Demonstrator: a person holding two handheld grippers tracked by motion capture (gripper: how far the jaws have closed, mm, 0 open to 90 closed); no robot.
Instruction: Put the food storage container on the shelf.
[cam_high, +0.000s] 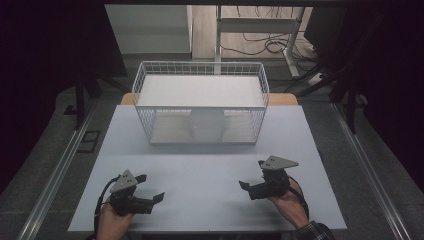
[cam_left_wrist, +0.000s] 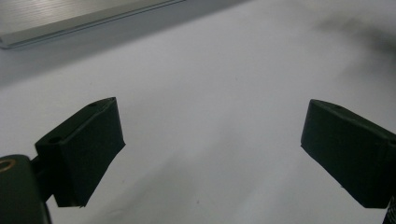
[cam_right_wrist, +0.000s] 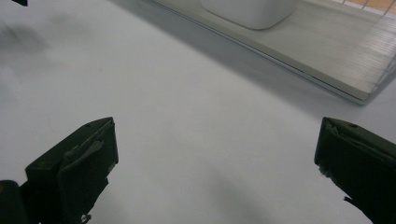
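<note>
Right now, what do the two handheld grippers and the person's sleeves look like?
Both grippers are black, each topped by a grey three-cornered plate. The left gripper trails a black cable along the left hand; the right gripper trails one over the right hand. Up close, the jaws are blocky dark pads. A plaid sleeve covers the right forearm.
</note>
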